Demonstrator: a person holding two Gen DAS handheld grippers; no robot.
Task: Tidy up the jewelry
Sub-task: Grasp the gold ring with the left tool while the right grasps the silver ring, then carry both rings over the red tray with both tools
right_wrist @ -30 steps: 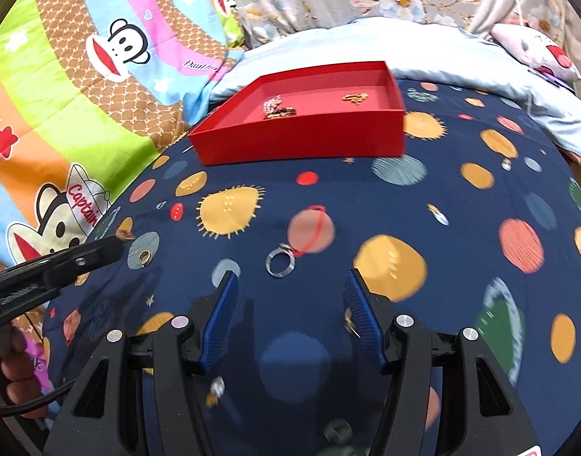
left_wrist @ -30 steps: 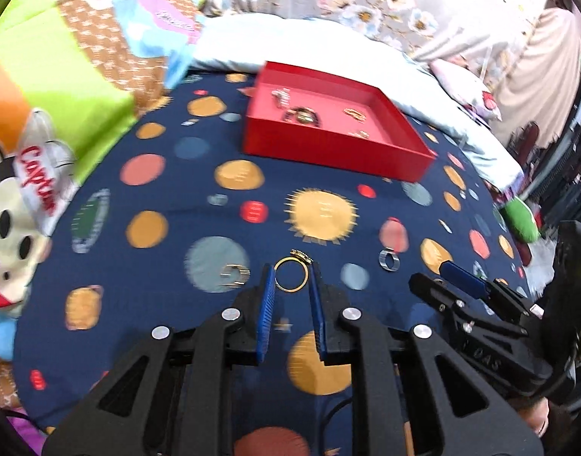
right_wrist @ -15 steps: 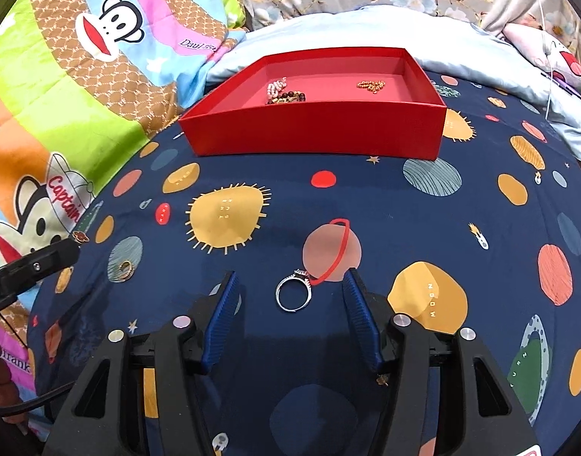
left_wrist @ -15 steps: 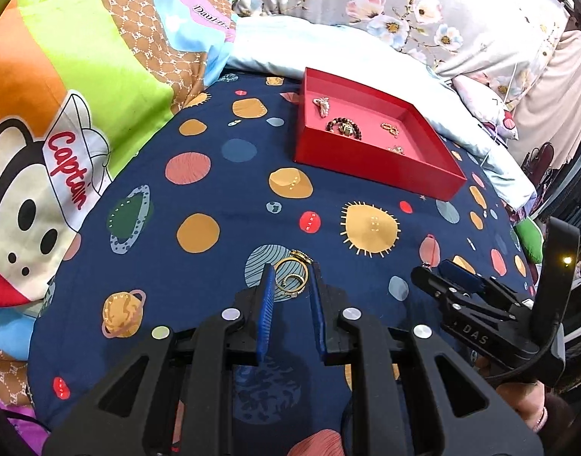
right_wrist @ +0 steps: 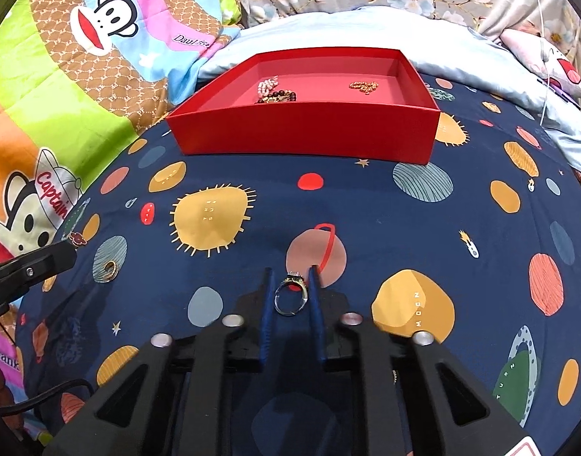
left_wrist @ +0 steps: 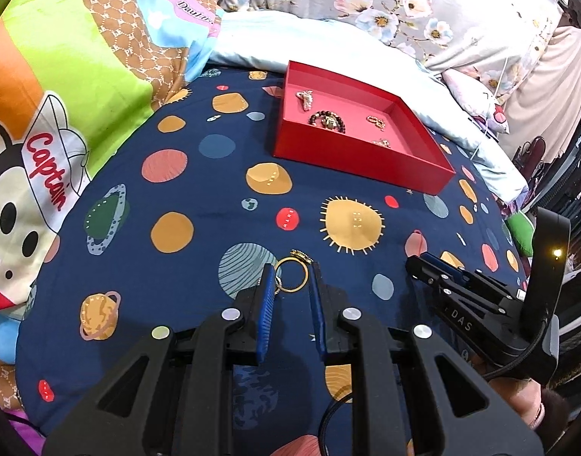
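On navy planet bedsheet (right_wrist: 423,235) | R gripper (right_wrist: 291,275) jaws just closed, pinching silver ring (right_wrist: 290,298) | L gripper (left_wrist: 290,271) clamped on gold ring (left_wrist: 291,275) | red tray (right_wrist: 305,133) at 12 o'clock, w/ beads inside

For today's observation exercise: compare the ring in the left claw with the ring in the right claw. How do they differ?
The gold ring in the left claw is a thin yellow band with a small gold ornament on top; the silver ring in the right claw is pale metal carrying a raised, sparkly setting. The right claw's jaws have just been closing on the silver ring. Both rings sit pinched between blue pads above the planet-print bedsheet, short of the red tray.
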